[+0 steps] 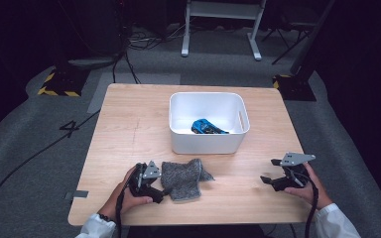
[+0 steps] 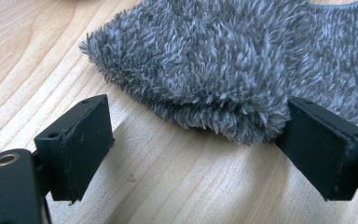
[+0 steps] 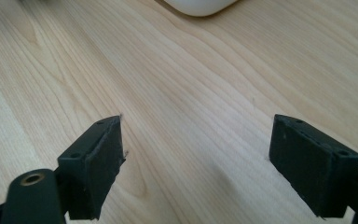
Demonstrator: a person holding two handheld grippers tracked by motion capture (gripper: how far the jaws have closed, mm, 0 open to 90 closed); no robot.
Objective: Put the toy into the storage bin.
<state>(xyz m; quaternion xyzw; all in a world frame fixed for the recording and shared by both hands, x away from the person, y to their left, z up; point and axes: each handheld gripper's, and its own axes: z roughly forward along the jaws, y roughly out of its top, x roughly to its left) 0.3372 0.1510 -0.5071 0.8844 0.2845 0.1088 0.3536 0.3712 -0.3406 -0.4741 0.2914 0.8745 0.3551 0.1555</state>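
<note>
A fluffy grey cloth (image 1: 183,178) lies crumpled on the wooden table (image 1: 129,129), near its front edge. My left gripper (image 1: 159,191) sits at the cloth's left edge, jaws open. In the left gripper view the cloth (image 2: 223,70) bulges just ahead of the gripper (image 2: 196,144), its folded edge touching the right jaw's tip. My right gripper (image 1: 272,171) is open over bare wood at the front right, jaws wide in its own view (image 3: 196,163). A white bin (image 1: 208,122) stands mid-table with a blue object (image 1: 207,127) inside.
The bin's rounded corner (image 3: 200,5) shows at the top of the right gripper view. Beyond the table are a grey carpeted floor with cables (image 1: 39,153), a white desk frame (image 1: 223,25) and yellow-black striped stand bases (image 1: 59,82).
</note>
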